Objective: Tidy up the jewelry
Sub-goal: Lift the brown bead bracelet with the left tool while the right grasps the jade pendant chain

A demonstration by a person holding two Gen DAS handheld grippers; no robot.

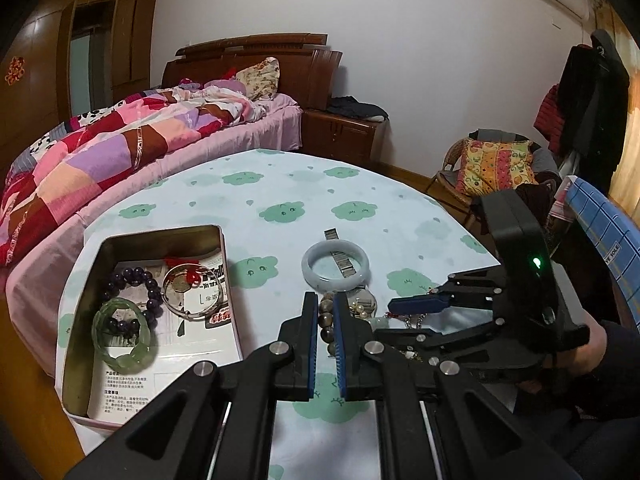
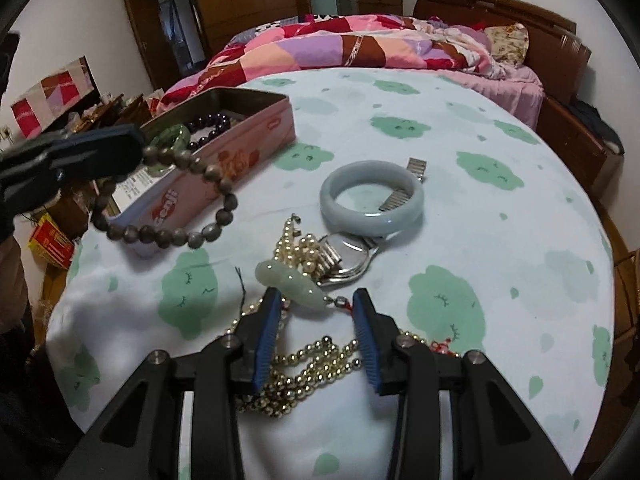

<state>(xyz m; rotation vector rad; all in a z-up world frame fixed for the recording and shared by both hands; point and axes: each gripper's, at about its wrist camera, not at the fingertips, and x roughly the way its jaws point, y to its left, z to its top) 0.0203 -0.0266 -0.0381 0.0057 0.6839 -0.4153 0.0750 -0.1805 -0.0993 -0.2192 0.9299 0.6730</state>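
My left gripper [image 1: 326, 298] is shut on a brown bead bracelet [image 1: 326, 334]. In the right wrist view that bracelet [image 2: 211, 174] hangs from it beside the open tin box [image 2: 256, 120]. The tin [image 1: 160, 236] holds a purple bead bracelet [image 1: 152, 292], a green bangle [image 1: 124, 332] and a silver bangle [image 1: 192, 288]. My right gripper [image 2: 317, 294] stands open low over the table. A pale jade pendant [image 2: 292, 284] lies between its fingertips and a gold bead chain [image 2: 312, 360] lies under them. Nothing is gripped there.
A pale jade bangle [image 2: 372, 200] lies on a metal watch band, with the watch [image 2: 352, 256] and a pearl strand [image 2: 304, 252] beside it. The round table has a cloud-print cloth [image 2: 440, 140]. Behind it stands a bed [image 1: 100, 152], and a chair [image 1: 496, 164] at the right.
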